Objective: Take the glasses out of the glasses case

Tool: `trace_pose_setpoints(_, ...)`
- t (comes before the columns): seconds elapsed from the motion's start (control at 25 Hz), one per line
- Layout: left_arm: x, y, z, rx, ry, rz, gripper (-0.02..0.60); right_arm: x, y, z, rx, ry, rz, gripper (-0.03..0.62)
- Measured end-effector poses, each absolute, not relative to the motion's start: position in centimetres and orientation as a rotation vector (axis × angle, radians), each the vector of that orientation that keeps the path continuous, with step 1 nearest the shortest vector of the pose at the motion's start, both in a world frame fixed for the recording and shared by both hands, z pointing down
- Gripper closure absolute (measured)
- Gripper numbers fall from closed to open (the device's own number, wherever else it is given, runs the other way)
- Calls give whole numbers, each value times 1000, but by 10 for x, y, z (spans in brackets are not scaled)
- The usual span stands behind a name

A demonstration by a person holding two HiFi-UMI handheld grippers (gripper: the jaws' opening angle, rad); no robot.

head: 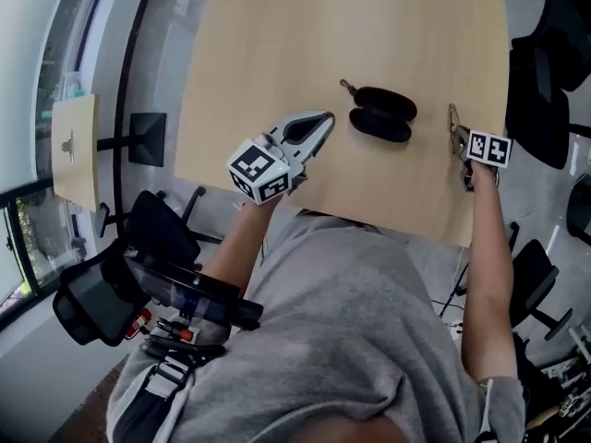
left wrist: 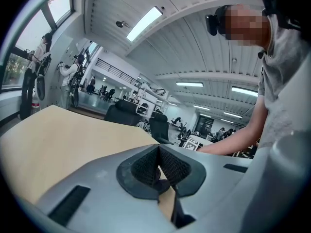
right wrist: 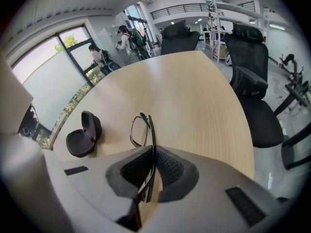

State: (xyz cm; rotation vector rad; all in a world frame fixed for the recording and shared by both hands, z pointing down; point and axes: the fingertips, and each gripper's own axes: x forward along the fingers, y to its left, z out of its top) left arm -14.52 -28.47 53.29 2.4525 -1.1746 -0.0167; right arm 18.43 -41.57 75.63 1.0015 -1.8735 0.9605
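Observation:
A black glasses case [head: 382, 113] lies open on the wooden table [head: 277, 44], and it shows again as the case [right wrist: 83, 134] at the left of the right gripper view. My right gripper [head: 459, 142] is shut on the thin dark-framed glasses [right wrist: 144, 131], whose folded frame sticks out past the pads just above the table near its right edge; the glasses [head: 453, 123] also show in the head view. My left gripper [head: 319, 129] is shut on nothing, a short way left of the case, pointing nearly level over the table.
Black office chairs [head: 545, 72] stand past the table's right edge, and one chair [right wrist: 252, 89] is close to the right gripper. A person's grey-shirted body fills the near side of the head view. A window and a stand are at the left.

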Motion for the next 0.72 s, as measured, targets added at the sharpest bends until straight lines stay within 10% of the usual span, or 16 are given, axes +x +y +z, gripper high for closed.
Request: trace_pose_setpoints(0.72,-149,-266,525,2472,-1179,-34,577,210,-414,739,1050,-1778,629,488)
